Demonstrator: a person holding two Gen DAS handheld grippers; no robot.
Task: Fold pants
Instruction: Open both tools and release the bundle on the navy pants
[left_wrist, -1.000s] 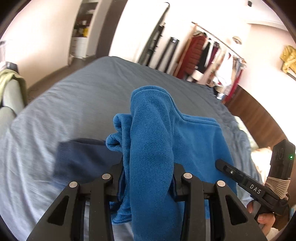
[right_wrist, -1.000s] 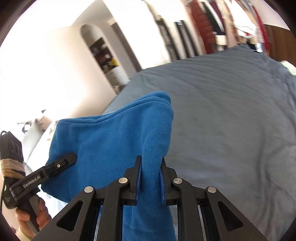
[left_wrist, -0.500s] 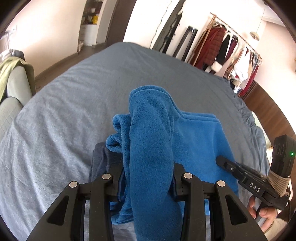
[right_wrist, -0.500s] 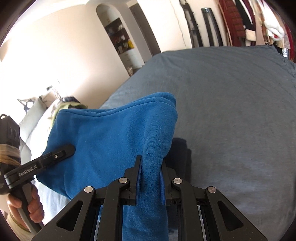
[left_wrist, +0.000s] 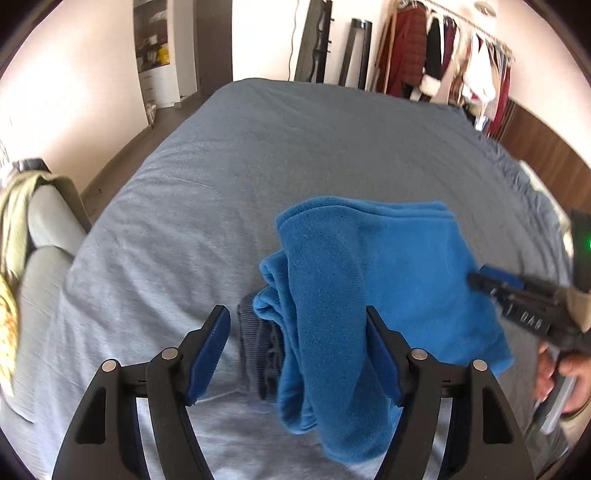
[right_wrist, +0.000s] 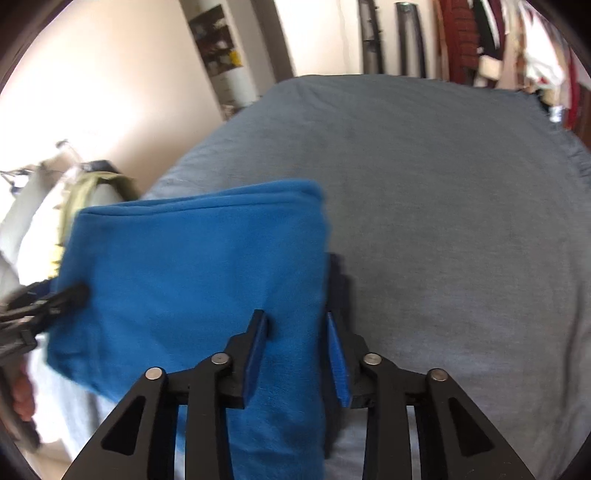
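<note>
Lying between both spread claws, blue pants (left_wrist: 369, 266) on bed (left_wrist: 258, 155), left claw (left_wrist: 297, 328), right claw (right_wrist: 295, 332), neither gripping.

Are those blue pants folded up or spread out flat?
Folded: the blue pants lie doubled in stacked layers on the bed, edges bunched.

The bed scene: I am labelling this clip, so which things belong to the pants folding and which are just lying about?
Part of the job:
- blue pants
- left tongs, open
- right tongs, open
- grey bed they lie on

Just lying about:
- clothes rack
- green garment on the chair
- shelves
</note>
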